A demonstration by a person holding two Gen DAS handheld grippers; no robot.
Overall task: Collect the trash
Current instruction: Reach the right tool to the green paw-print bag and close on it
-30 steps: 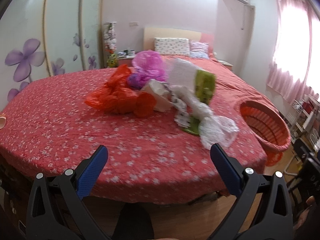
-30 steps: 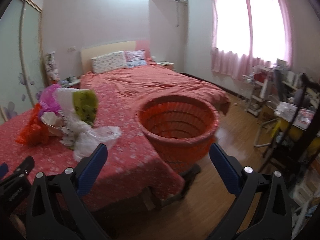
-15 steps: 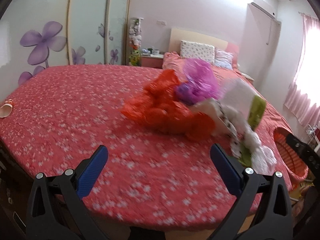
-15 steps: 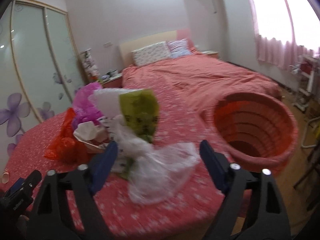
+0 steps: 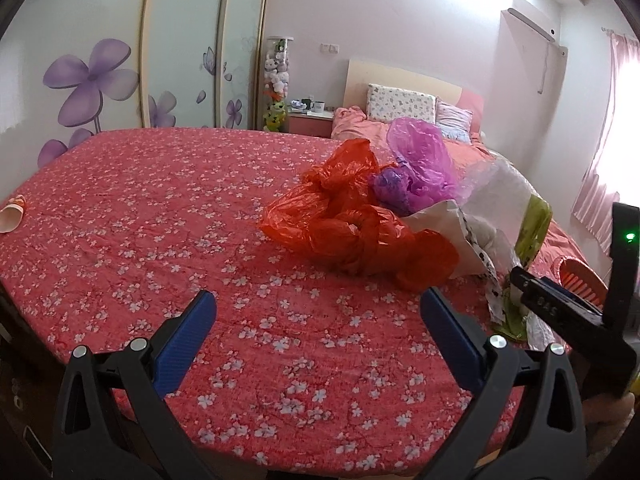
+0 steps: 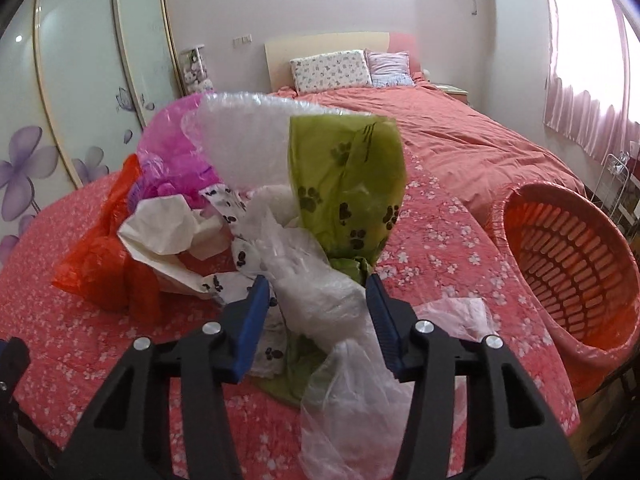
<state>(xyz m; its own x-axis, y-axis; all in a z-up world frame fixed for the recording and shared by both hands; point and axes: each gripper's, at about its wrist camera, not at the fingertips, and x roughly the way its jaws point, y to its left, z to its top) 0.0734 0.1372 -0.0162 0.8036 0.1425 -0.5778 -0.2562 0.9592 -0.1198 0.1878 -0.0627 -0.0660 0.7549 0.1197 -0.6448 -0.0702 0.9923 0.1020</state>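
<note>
Since half a second ago our right claw has advanced into the trash pile and narrowed; its blue fingers now flank a crumpled clear plastic bag, though we cannot tell whether they are pinching it. Our left claw has also moved closer to the pile but hangs wide apart over the floral red bedspread, gripping nothing.

Pile on the bedspread: red plastic bag, purple plastic bag, green paw-print bag, bubble wrap, and white crumpled paper, all touching one another.

Orange slotted basket stands at the bed's right edge, near the pile; we see no trash in the part of its interior that shows.
</note>
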